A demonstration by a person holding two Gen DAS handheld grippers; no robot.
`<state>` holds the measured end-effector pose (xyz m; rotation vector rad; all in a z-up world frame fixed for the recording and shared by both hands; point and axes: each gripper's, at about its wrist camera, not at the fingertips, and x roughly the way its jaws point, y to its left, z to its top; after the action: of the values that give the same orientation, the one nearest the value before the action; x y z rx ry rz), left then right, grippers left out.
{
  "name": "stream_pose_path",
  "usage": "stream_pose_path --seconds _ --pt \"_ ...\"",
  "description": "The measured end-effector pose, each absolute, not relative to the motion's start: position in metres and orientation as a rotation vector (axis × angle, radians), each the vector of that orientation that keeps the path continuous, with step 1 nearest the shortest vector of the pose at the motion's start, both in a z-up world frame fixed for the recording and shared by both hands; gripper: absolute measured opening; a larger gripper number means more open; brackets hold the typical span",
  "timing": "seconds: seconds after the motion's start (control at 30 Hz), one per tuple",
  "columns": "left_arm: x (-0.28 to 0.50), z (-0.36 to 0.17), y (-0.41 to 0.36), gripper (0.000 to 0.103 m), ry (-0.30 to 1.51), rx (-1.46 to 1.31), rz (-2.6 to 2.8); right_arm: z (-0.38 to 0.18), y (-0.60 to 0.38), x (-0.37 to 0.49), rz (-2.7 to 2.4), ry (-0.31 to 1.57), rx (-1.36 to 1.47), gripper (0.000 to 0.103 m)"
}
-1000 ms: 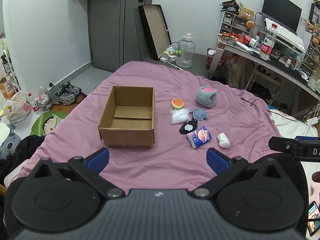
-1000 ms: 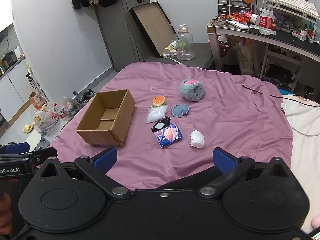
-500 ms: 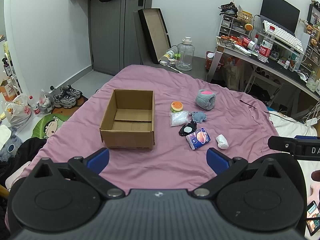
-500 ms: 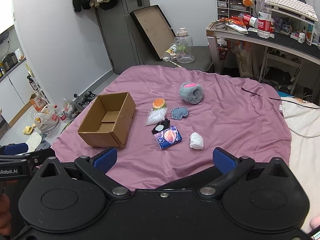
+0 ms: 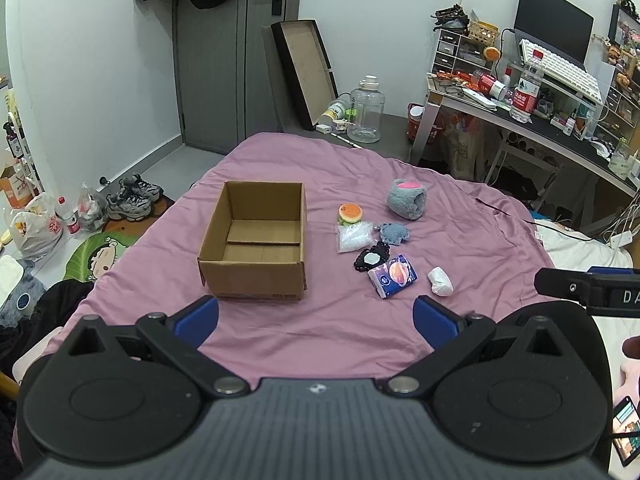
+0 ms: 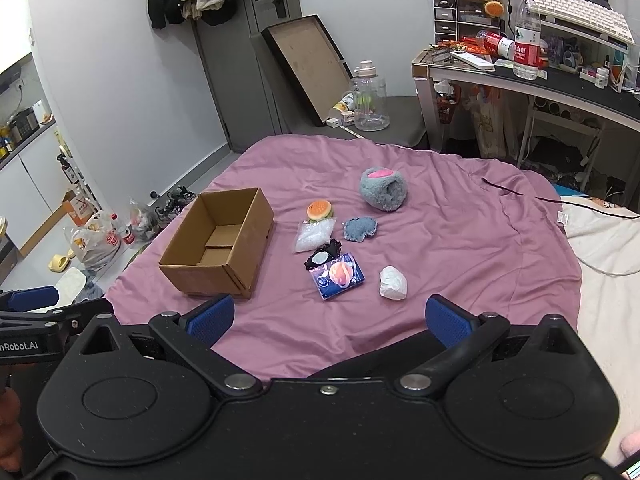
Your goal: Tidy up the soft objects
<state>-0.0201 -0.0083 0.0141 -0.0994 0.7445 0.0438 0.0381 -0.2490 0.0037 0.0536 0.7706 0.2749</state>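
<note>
An open, empty cardboard box (image 5: 256,240) (image 6: 218,242) sits on the purple bedsheet (image 5: 460,248). To its right lie a grey fluffy plush (image 5: 407,198) (image 6: 382,189), a burger squishy (image 5: 350,213) (image 6: 319,211), a clear bead bag (image 5: 354,237), a small blue-grey plush (image 5: 394,233) (image 6: 360,229), a black lacy item (image 5: 372,257), a blue tissue pack (image 5: 392,275) (image 6: 338,275) and a white wad (image 5: 440,281) (image 6: 393,283). My left gripper (image 5: 316,318) and right gripper (image 6: 329,320) are both open and empty, held near the bed's front edge, well short of the objects.
A cluttered desk (image 6: 540,76) with bottles and keyboard stands at the back right. A water jug (image 5: 366,110) and leaning tray (image 5: 306,68) stand beyond the bed. Shoes and bags (image 5: 80,212) lie on the floor at left. A white blanket (image 6: 600,240) lies at right.
Both views have pulled back and risen slightly, so the box and objects look a little smaller and farther. Nothing on the bed has moved; both grippers stay open.
</note>
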Motion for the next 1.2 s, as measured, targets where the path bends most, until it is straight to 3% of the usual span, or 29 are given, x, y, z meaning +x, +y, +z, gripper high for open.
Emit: stream_pose_path --seconds 1.2 --pt "-0.0194 0.0171 -0.0149 0.103 0.733 -0.081 0.031 0.0003 -0.2524 0.0378 0.292 0.782 0.063 0.103"
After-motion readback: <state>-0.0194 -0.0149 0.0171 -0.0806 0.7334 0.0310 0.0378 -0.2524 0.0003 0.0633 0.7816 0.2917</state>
